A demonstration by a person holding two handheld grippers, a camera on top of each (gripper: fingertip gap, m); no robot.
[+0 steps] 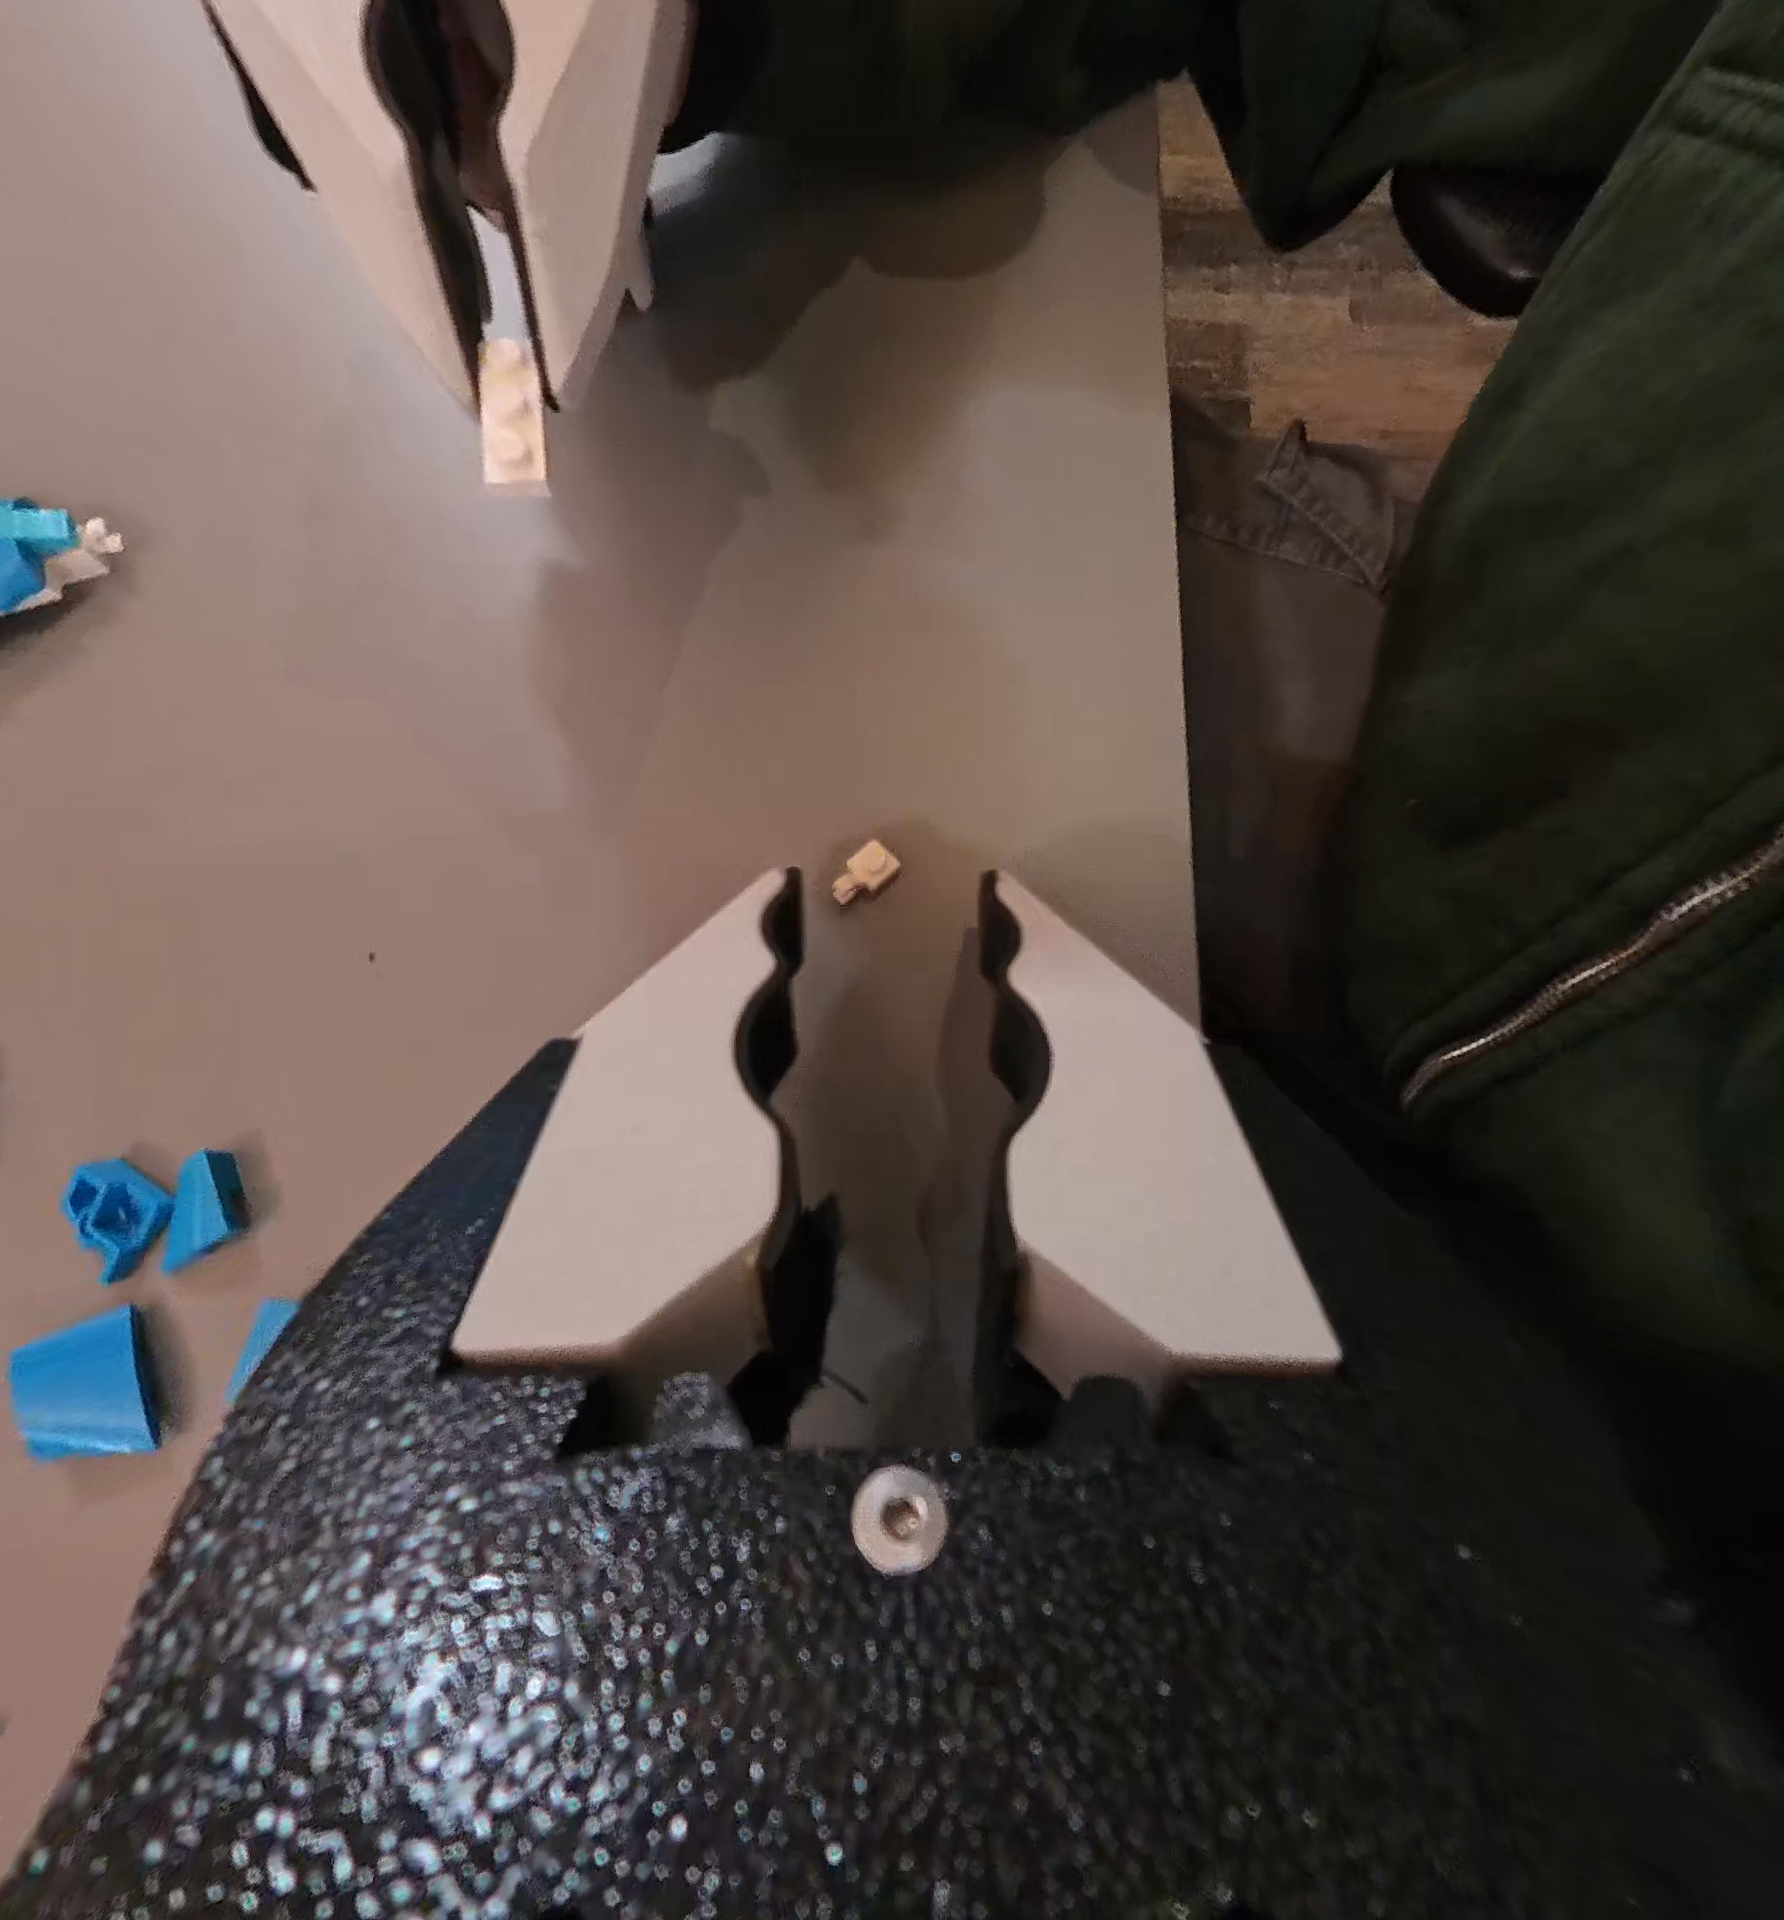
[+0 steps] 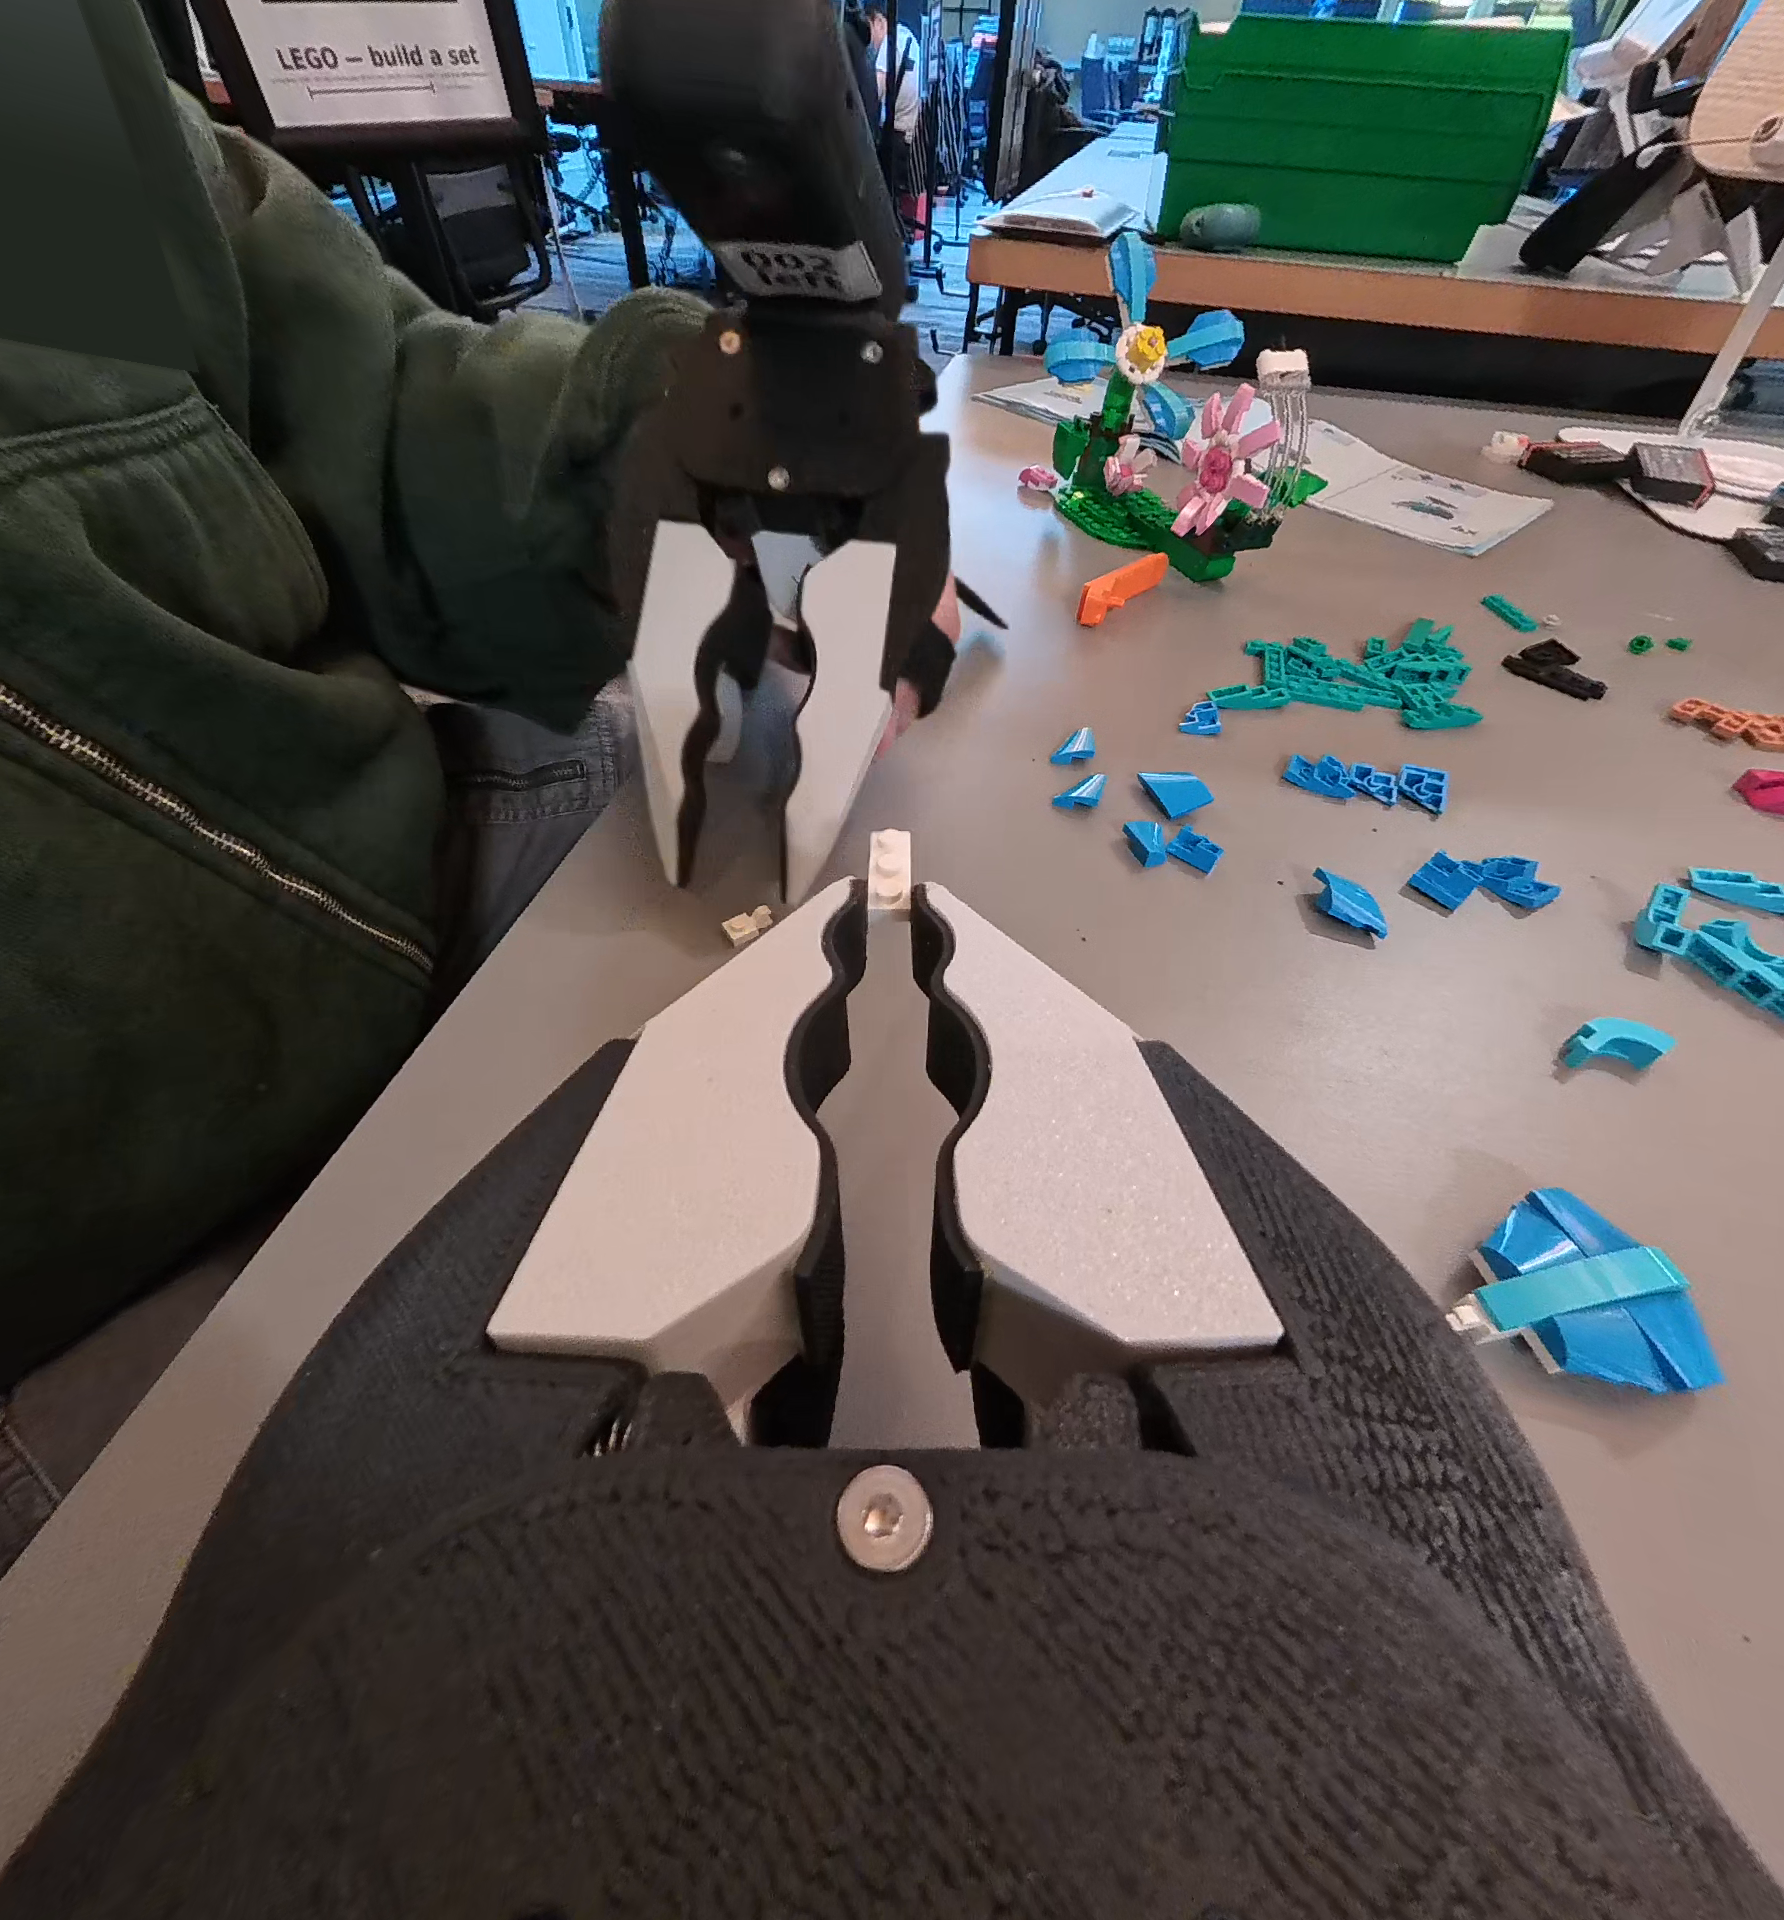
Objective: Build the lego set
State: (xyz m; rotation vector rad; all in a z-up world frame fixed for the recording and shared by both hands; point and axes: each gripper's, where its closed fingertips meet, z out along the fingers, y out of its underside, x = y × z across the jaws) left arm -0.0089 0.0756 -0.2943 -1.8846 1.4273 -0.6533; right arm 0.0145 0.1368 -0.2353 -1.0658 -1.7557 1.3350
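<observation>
My right gripper [image 2: 888,896] is shut on a small white plate with studs [image 2: 890,873], which sticks out past its fingertips just above the grey table [image 2: 1231,1091]. It also shows at the top of the left wrist view [image 1: 514,390], with the white plate [image 1: 514,442] at its tips. My left gripper [image 1: 890,883] is open, tips down close to the table near its edge. A tiny cream clip piece [image 1: 865,873] lies on the table just beyond the gap, untouched. In the right wrist view the left gripper [image 2: 734,883] stands over that clip piece [image 2: 746,923].
Loose blue pieces [image 2: 1179,795] and teal pieces [image 2: 1366,675] lie to the right, with a blue assembly [image 2: 1605,1299], a flower model [image 2: 1179,457], a booklet [image 2: 1428,499] and an orange tool [image 2: 1122,587]. The table edge [image 1: 1179,623] and a person's green jacket [image 1: 1594,727] are close by.
</observation>
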